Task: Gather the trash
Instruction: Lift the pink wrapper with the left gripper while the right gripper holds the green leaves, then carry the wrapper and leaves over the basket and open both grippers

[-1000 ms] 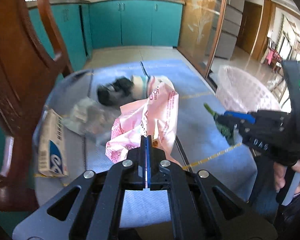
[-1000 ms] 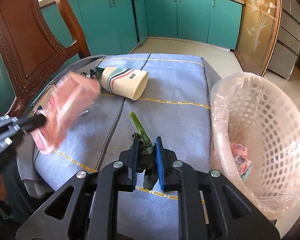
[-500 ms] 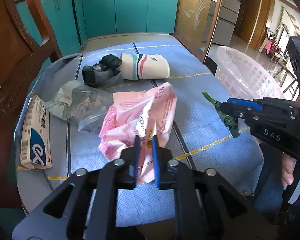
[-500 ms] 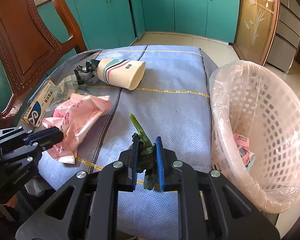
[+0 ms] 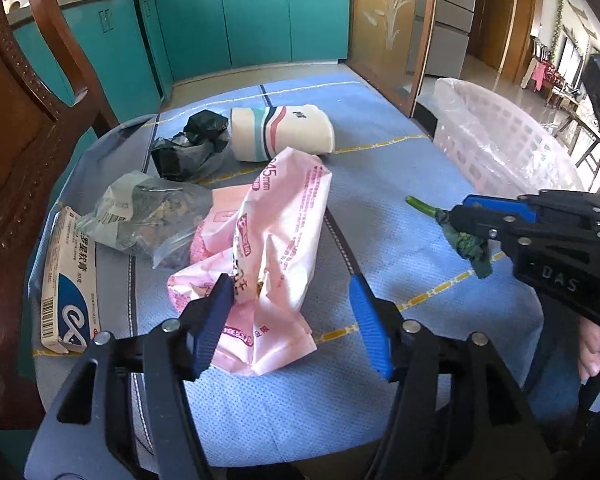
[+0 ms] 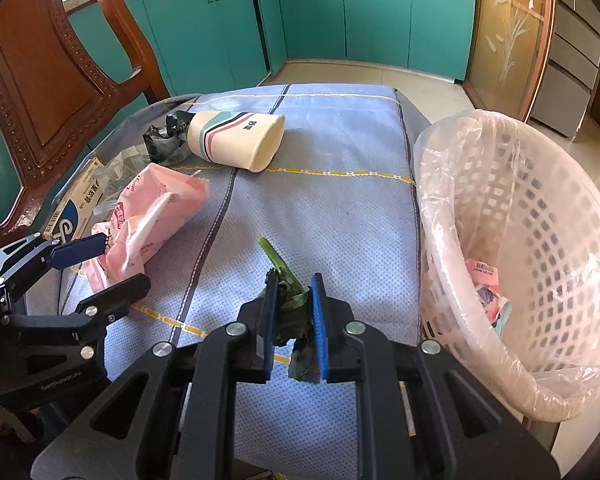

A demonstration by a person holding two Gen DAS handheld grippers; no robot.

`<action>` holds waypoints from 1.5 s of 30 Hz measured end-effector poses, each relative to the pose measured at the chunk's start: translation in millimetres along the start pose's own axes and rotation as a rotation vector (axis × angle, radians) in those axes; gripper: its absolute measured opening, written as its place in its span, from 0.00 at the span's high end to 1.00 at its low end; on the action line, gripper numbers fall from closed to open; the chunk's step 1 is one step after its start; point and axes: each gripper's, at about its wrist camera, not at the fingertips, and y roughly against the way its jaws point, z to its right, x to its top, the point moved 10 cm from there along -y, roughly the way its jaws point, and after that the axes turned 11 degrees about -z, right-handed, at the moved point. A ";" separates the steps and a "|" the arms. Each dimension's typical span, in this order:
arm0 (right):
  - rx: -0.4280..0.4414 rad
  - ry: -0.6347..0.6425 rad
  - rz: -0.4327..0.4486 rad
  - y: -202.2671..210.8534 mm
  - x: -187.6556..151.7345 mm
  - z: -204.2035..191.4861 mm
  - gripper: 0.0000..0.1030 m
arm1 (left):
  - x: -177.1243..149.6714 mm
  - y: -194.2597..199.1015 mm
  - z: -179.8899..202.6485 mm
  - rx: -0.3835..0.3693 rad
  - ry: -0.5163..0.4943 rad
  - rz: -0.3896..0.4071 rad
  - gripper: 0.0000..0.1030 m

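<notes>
A crumpled pink plastic bag (image 5: 284,232) lies on the blue cloth of the table. My left gripper (image 5: 290,286) stands over its near end with the jaws opening. The bag sits between the blue pads, and neither pad presses on it. In the right wrist view the same bag (image 6: 160,208) lies just beyond the left gripper (image 6: 116,264). My right gripper (image 6: 294,282) is shut on a wilted green vegetable scrap (image 6: 284,276), whose stalk sticks out forward. That scrap (image 5: 466,244) hangs above the cloth near the white lined basket (image 6: 452,200).
A striped paper cup (image 5: 280,132) lies on its side by a black bag (image 5: 192,144). A clear bag of scraps (image 5: 148,208) and an ointment box (image 5: 66,280) lie at the left. A wooden chair (image 5: 20,120) stands left. The basket holds some wrappers (image 6: 484,280).
The left gripper came down with the pink bag, and its jaws went from shut to wide apart, leaving the bag on the cloth. The right gripper has kept still with the green scrap.
</notes>
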 end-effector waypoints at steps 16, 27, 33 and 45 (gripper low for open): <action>0.001 0.005 0.010 3.8 1.2 -0.6 0.84 | 3.3 4.6 -22.6 0.060 0.054 0.027 0.86; 0.029 0.002 0.020 9.3 4.8 -6.8 0.84 | 8.8 40.7 -42.6 0.072 0.100 0.102 0.86; 0.059 -0.004 0.062 25.0 14.7 -10.5 0.84 | 15.3 56.4 -52.3 0.069 0.125 0.133 0.86; 0.072 0.037 0.028 29.9 10.5 0.6 0.80 | 37.3 70.7 -39.0 0.067 0.093 0.175 0.86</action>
